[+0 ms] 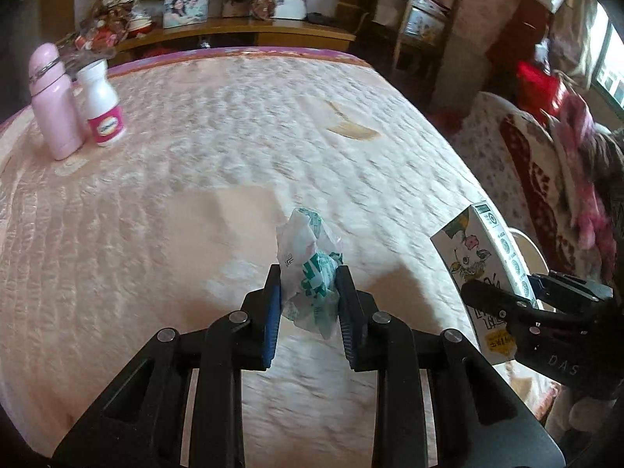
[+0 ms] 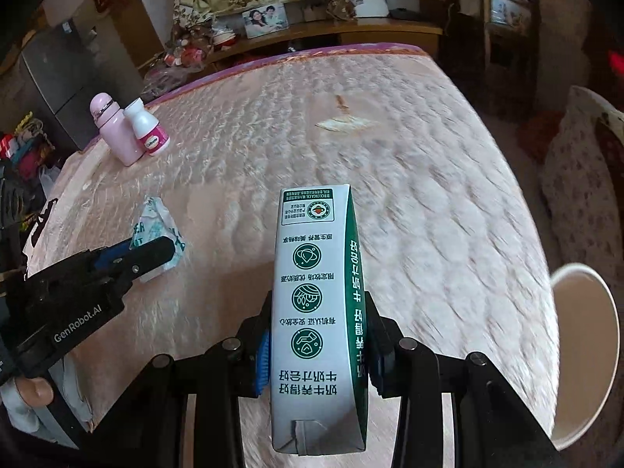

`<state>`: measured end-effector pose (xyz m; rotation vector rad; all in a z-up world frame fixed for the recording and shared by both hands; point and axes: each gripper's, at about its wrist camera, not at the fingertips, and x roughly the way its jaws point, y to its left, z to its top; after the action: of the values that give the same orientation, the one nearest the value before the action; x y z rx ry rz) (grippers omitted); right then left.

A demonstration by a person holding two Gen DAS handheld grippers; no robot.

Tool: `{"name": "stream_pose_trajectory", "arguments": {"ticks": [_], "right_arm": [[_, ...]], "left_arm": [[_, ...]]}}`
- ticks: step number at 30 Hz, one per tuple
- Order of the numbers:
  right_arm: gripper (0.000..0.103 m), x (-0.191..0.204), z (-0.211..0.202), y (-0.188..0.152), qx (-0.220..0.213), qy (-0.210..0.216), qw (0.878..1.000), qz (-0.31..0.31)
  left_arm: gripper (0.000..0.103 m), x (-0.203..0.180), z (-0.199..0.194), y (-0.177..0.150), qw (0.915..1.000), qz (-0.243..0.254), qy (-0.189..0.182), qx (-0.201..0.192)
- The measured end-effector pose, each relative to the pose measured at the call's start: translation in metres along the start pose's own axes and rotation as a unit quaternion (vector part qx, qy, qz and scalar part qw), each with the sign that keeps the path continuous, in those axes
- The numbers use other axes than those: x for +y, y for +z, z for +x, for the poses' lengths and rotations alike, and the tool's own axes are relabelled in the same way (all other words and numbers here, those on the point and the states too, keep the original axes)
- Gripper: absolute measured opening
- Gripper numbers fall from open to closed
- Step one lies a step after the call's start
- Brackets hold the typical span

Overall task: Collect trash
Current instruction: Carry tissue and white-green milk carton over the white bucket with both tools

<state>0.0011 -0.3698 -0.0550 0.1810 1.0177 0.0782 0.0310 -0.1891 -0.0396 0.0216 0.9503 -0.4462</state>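
Landmark: quilted pink mattress (image 1: 218,148).

Far-left corner of the mattress: a pink flask (image 1: 54,105) is stood upright, a white bottle (image 1: 102,106) with a pink label just beside it on its right, the two seemingly touching.

Near middle of the mattress: the left gripper (image 1: 309,292) is held above the surface, jaws drawn in to a narrow gap and pressed against both sides of a crumpled white-and-green wrapper (image 1: 310,269). The wrapper is lifted clear of the mattress; its top is seen poking out above the fingertips.

Far-middle of the mattress: a flat tan scrap (image 1: 353,129) is left lying on the quilting.

Near-right edge of the mattress: the right gripper (image 2: 318,347) is clamped on a white-and-green milk carton (image 2: 312,312), gripped low on its body and raised over the surface, long axis pointing away from the camera.

Off the mattress's right edge: a white bin (image 2: 583,347) is seen below, its mouth open upward.
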Motion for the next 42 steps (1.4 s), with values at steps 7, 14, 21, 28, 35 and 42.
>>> {"name": "stream_pose_trajectory", "arguments": {"ticks": [7,14,21,28,35,42], "right_arm": [[0.037,-0.037,-0.03,-0.028,-0.01,-0.017,0.999,0.026],[0.037,-0.072,-0.048,-0.045,-0.018,-0.028,0.998,0.055],[0.037,-0.103,-0.061,-0.057,-0.022,-0.043,0.996,0.078],[0.037,-0.134,-0.075,-0.064,-0.03,-0.063,0.993,0.1],[0.037,-0.171,-0.089,-0.075,-0.034,-0.088,0.988,0.123],[0.037,-0.213,-0.097,-0.09,-0.032,-0.109,0.981,0.157]], "left_arm": [[0.024,-0.053,0.0,-0.012,0.9992,0.036,-0.016,0.001],[0.024,-0.086,0.006,-0.013,0.998,0.056,-0.027,0.006],[0.024,-0.116,0.012,-0.01,0.996,0.075,-0.046,0.01],[0.024,-0.157,0.022,-0.005,0.9921,0.103,-0.07,0.013],[0.024,-0.2,0.034,-0.001,0.9874,0.128,-0.091,0.02],[0.024,-0.243,0.046,0.0,0.9813,0.154,-0.111,0.029]]}}
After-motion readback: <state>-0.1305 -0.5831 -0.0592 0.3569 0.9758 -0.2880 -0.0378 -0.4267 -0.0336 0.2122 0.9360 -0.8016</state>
